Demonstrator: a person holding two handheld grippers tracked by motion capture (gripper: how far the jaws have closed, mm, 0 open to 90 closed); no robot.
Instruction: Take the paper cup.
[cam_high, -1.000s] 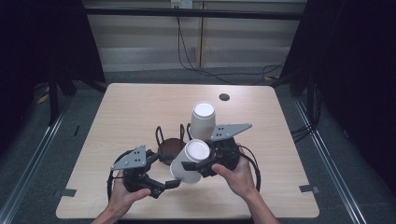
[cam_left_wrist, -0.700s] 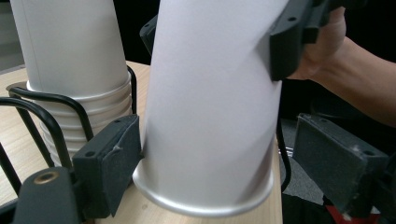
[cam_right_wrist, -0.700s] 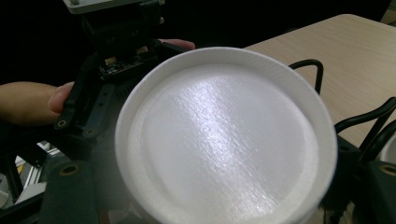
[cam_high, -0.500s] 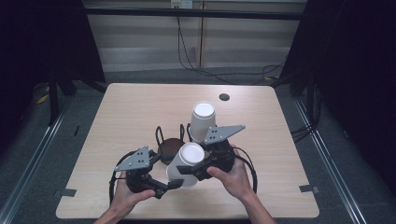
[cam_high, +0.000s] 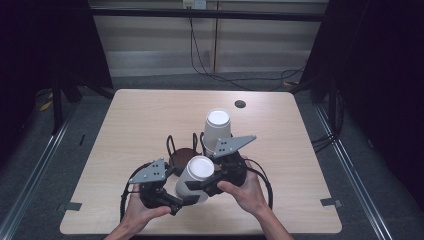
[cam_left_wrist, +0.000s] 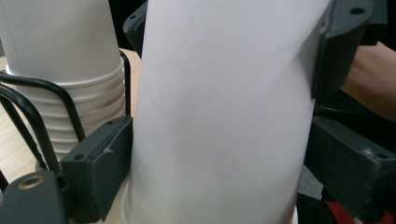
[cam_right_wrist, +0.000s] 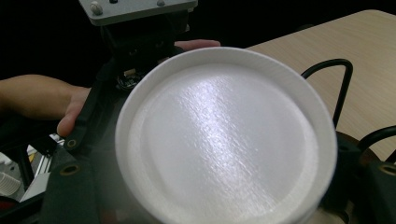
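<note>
Cup (cam_high: 196, 179) between both of your tools, upside down over the near edge of the surface (cam_high: 125, 120)

Your left tool (cam_high: 172, 200) has just been opening: its jaws now flank the cup's rim end, and you cannot tell whether the pads have left the wall. Your right tool (cam_high: 202, 185) holds the base end, gripped narrow. Compared with a second ago the cup sits slightly nearer you, so it seems handed over to the right; behind stand the wire rack (cam_high: 172, 145) and cup stack (cam_high: 218, 131).
</note>
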